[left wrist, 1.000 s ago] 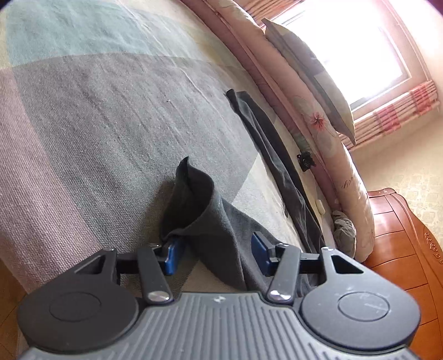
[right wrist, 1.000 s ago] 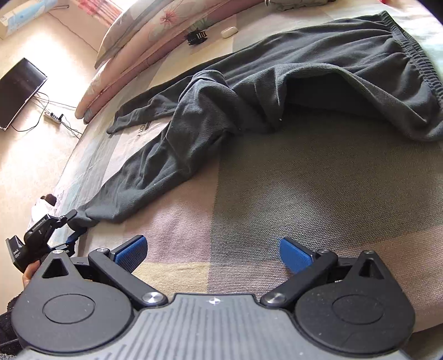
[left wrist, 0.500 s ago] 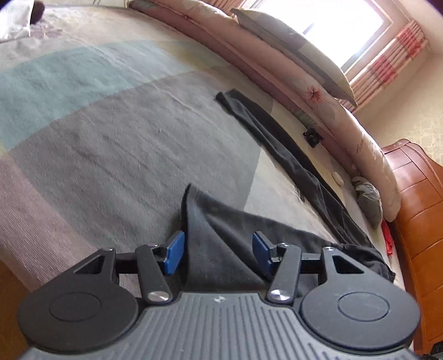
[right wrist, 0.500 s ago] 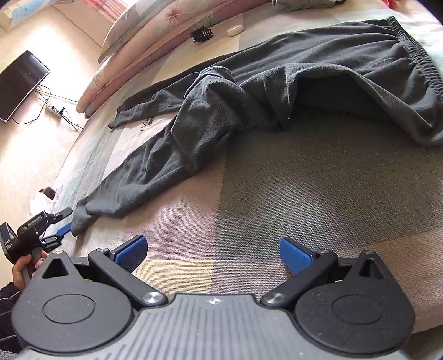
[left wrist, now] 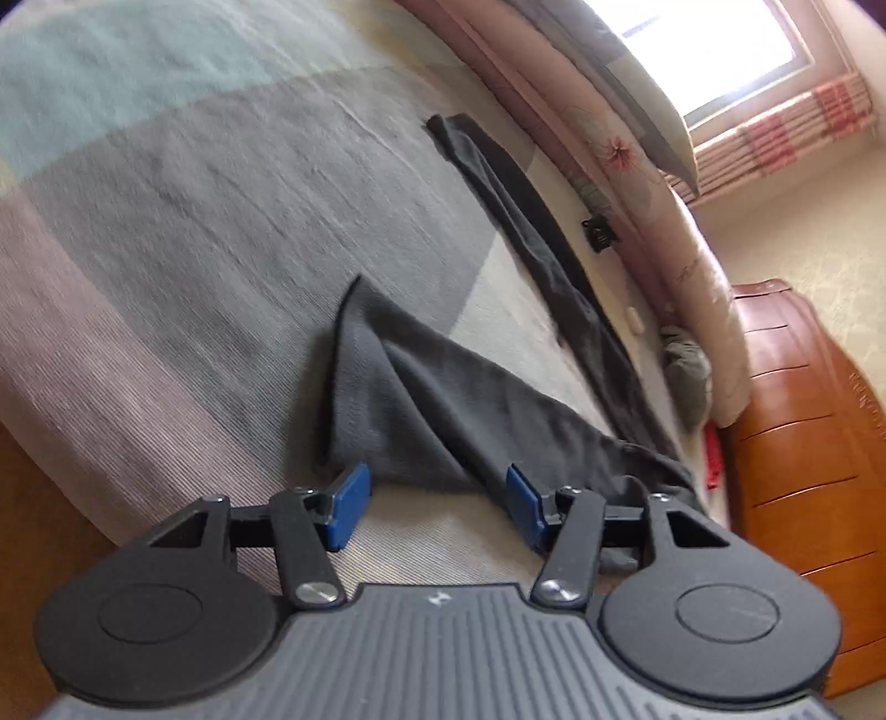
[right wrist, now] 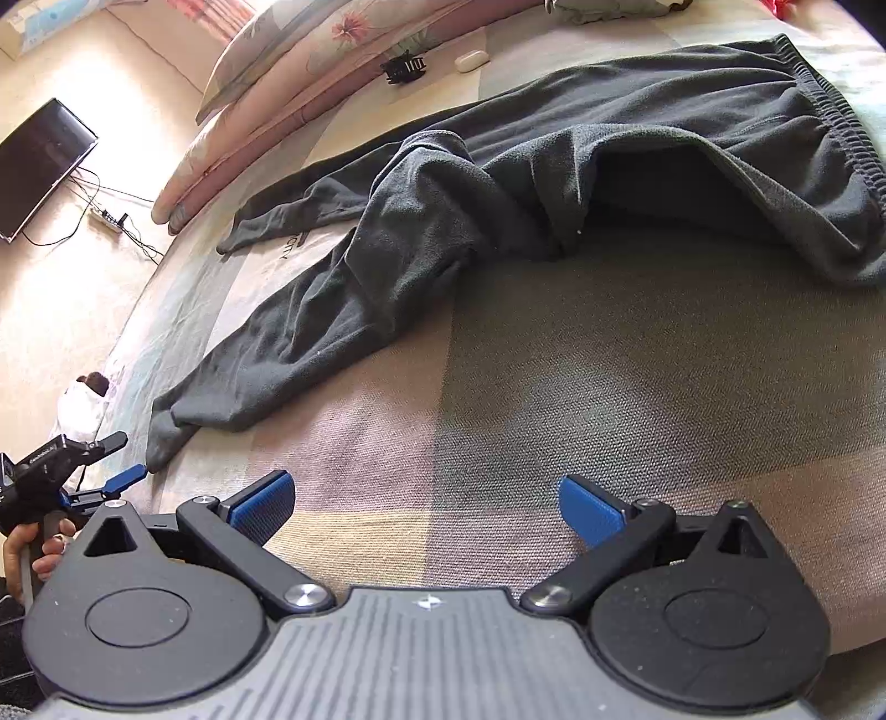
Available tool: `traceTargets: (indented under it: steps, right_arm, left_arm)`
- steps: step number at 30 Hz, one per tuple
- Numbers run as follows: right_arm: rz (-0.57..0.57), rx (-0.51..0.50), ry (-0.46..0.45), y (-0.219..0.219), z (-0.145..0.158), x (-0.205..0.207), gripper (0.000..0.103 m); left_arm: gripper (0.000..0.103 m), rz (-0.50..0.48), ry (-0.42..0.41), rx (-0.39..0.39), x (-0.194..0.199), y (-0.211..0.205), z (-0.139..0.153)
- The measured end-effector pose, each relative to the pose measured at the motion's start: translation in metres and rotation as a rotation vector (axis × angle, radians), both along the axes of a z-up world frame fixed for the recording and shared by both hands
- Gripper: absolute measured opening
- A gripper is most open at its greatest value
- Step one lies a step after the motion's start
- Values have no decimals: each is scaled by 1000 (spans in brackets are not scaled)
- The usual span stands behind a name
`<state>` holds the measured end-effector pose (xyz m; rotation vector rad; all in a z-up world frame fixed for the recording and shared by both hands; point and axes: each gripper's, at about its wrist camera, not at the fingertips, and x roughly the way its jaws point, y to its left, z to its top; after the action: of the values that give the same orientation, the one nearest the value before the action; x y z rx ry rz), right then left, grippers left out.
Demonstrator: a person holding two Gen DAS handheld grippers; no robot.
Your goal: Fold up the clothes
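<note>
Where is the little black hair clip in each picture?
Left wrist view: the black hair clip lies right of centre, beside the long floral pillow.
Right wrist view: hair clip at top centre, below the same pillow.
Shared landmark: the grey trousers.

I see a black hair clip and small white case beside the floral pillows, and a television down on the floor.
</note>
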<state>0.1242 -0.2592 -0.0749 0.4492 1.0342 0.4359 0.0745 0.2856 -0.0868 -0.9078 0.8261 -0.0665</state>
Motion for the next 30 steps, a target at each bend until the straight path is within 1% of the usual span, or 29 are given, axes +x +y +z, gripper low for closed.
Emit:
traceTargets:
  steps: [1, 2, 3, 5, 6, 8, 12, 18, 19, 21, 24, 26, 28, 30]
  right_arm:
    - [-1, -1, -1, 0, 0, 0, 103]
    - [-1, -1, -2, 0, 1, 0, 103]
    - [-2, -2, -3, 0, 1, 0, 103]
    - [-3, -3, -5, -1, 2, -1, 103]
    - [-4, -3, -7, -1, 2, -1, 103]
    - [-6, -4, -8, -1, 3, -1, 103]
    - [-21, 1, -5, -4, 1, 0, 103]
    - [-19, 11, 0, -3, -1, 0, 103]
    - [-19, 13, 0, -3, -1, 0, 103]
    - [-17, 16, 2, -2, -2, 1, 103]
    - [-3, 13, 2, 2, -2, 0, 103]
    - [4, 14, 0, 3, -1, -1, 103]
    - [18, 15, -9, 4, 2, -2, 103]
    - [35, 15, -23, 5, 6, -3, 103]
  left_arm:
    - [59, 4, 2, -37, -1, 1, -1]
    - [59, 1, 17, -60, 3, -5, -7]
    - [59, 5, 36, -66, 7, -9, -13]
    - [58, 35, 40, -97, 10, -12, -25]
    - [62, 50, 42, -112, 12, -14, -30]
    - [63, 81, 38, -122, 13, -13, -30]
    - [57, 192, 18, -59, 8, -6, -28]
    - [57, 200, -35, -109, 12, -9, -35]
    - [60, 201, -43, -118, 12, -9, -36]
    - [62, 204, -61, -134, 13, -10, -39]
    - [62, 191, -75, -139, 21, -13, -39]
    - [57, 229, -76, -104, 22, -15, -36]
    - [42, 287, -67, -33, 22, -16, -33]
    - [39, 324, -74, -37, 21, -14, -36]
